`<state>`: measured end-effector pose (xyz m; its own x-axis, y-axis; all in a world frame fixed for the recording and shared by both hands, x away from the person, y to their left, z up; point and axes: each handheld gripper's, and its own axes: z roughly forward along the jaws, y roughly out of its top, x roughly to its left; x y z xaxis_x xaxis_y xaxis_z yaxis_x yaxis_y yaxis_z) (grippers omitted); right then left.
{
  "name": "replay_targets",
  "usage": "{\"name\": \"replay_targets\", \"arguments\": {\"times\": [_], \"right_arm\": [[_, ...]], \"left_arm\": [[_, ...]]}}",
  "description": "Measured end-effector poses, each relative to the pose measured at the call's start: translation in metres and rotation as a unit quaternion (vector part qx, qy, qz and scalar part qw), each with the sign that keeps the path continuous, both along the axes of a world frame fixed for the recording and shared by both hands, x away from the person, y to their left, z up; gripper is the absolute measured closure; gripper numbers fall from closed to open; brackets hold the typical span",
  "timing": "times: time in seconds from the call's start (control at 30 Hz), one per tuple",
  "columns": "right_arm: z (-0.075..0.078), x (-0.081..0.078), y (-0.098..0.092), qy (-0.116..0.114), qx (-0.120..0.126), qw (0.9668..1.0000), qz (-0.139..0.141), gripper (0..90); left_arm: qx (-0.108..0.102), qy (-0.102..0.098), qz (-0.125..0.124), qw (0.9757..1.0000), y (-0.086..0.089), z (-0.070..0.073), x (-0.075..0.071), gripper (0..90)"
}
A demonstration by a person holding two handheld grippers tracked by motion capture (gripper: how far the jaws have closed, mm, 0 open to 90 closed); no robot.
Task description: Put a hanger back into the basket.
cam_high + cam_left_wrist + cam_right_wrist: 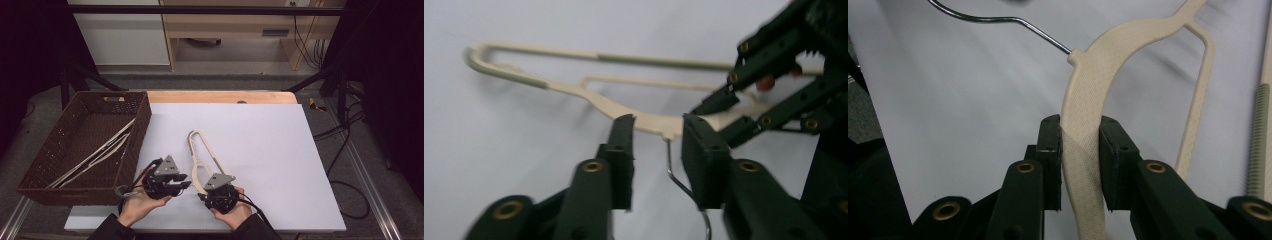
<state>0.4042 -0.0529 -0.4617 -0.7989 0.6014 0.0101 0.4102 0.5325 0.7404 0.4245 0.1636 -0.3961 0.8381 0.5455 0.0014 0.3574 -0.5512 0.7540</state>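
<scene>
High view first, nearest the person: both hands sit at the front edge of the white sheet point(260, 150), and the right gripper point(207, 186) has the cream hanger point(200, 150) by its lower shoulder. In the right gripper view that's a proper pinch, narrow fingers with the pads point(1050, 150) pressed on both faces of the flat textured arm. The left gripper point(182, 181) is just beside it, and in the left gripper view its jaws stand apart, straddling the neck where the metal hook point(676, 175) leaves the plastic, without squeezing anything. So one grip carries the load right now.

Further out, the hanger lies on the sheet, its long loop pointing away from the person.

Beyond that, at the left, the brown woven basket point(142, 125) already holds a few similar hangers point(100, 152).

The risk, as I read it: a single pinch near one end may let the hanger pivot or droop on a lift, and the loop could catch the basket wall. The left jaws closing on thin wire might also slip off, or bump the right gripper, they're that close.
</scene>
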Motion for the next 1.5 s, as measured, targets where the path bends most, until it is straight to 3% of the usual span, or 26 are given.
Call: {"name": "replay_targets", "arguments": {"times": [0.17,0.33,0.43,0.83,1.0,1.1,1.17,1.23,1.3,1.5], "right_arm": [[0.007,-0.001,-0.005,-0.009,0.0,1.0,-0.004,74.5],[0.018,0.0,-0.018,-0.018,0.009,0.9997,-0.012,75.2],[0.026,0.001,-0.028,-0.024,0.016,0.9994,-0.021,76.1],[0.051,0.009,-0.067,-0.043,0.04,0.9958,-0.071,80.0],[0.058,0.014,-0.086,-0.058,0.046,0.9914,-0.108,83.4],[0.059,0.017,-0.096,-0.049,0.059,0.9896,-0.122,86.7],[0.059,0.02,-0.102,-0.032,0.082,0.9913,-0.098,86.8],[0.06,0.019,-0.1,-0.028,0.082,0.9917,-0.094,86.8],[0.061,0.018,-0.098,-0.024,0.083,0.9937,-0.071,86.8],[0.067,0.009,-0.08,-0.003,0.115,0.9933,0.013,86.8]], "left_arm": [[-0.06,-0.044,0.02,0.9971,0.024,0.021,-0.002,39.1],[-0.1,-0.069,0.039,0.9919,0.044,0.032,-0.001,25.0],[-0.111,-0.072,0.042,0.9903,0.05,0.034,0.0,20.0],[-0.095,-0.072,0.038,0.9922,0.041,0.024,0.002,14.4],[-0.091,-0.074,0.043,0.9921,0.043,0.023,0.003,13.5],[-0.091,-0.074,0.043,0.9921,0.042,0.023,0.003,13.5],[-0.087,-0.076,0.043,0.9923,0.041,0.023,0.003,13.5],[-0.087,-0.076,0.04,0.9924,0.04,0.023,0.003,13.4],[-0.084,-0.077,0.034,0.9929,0.039,0.023,0.002,13.1],[-0.073,-0.071,0.011,0.9948,0.029,0.019,0.0,13.6]]}}
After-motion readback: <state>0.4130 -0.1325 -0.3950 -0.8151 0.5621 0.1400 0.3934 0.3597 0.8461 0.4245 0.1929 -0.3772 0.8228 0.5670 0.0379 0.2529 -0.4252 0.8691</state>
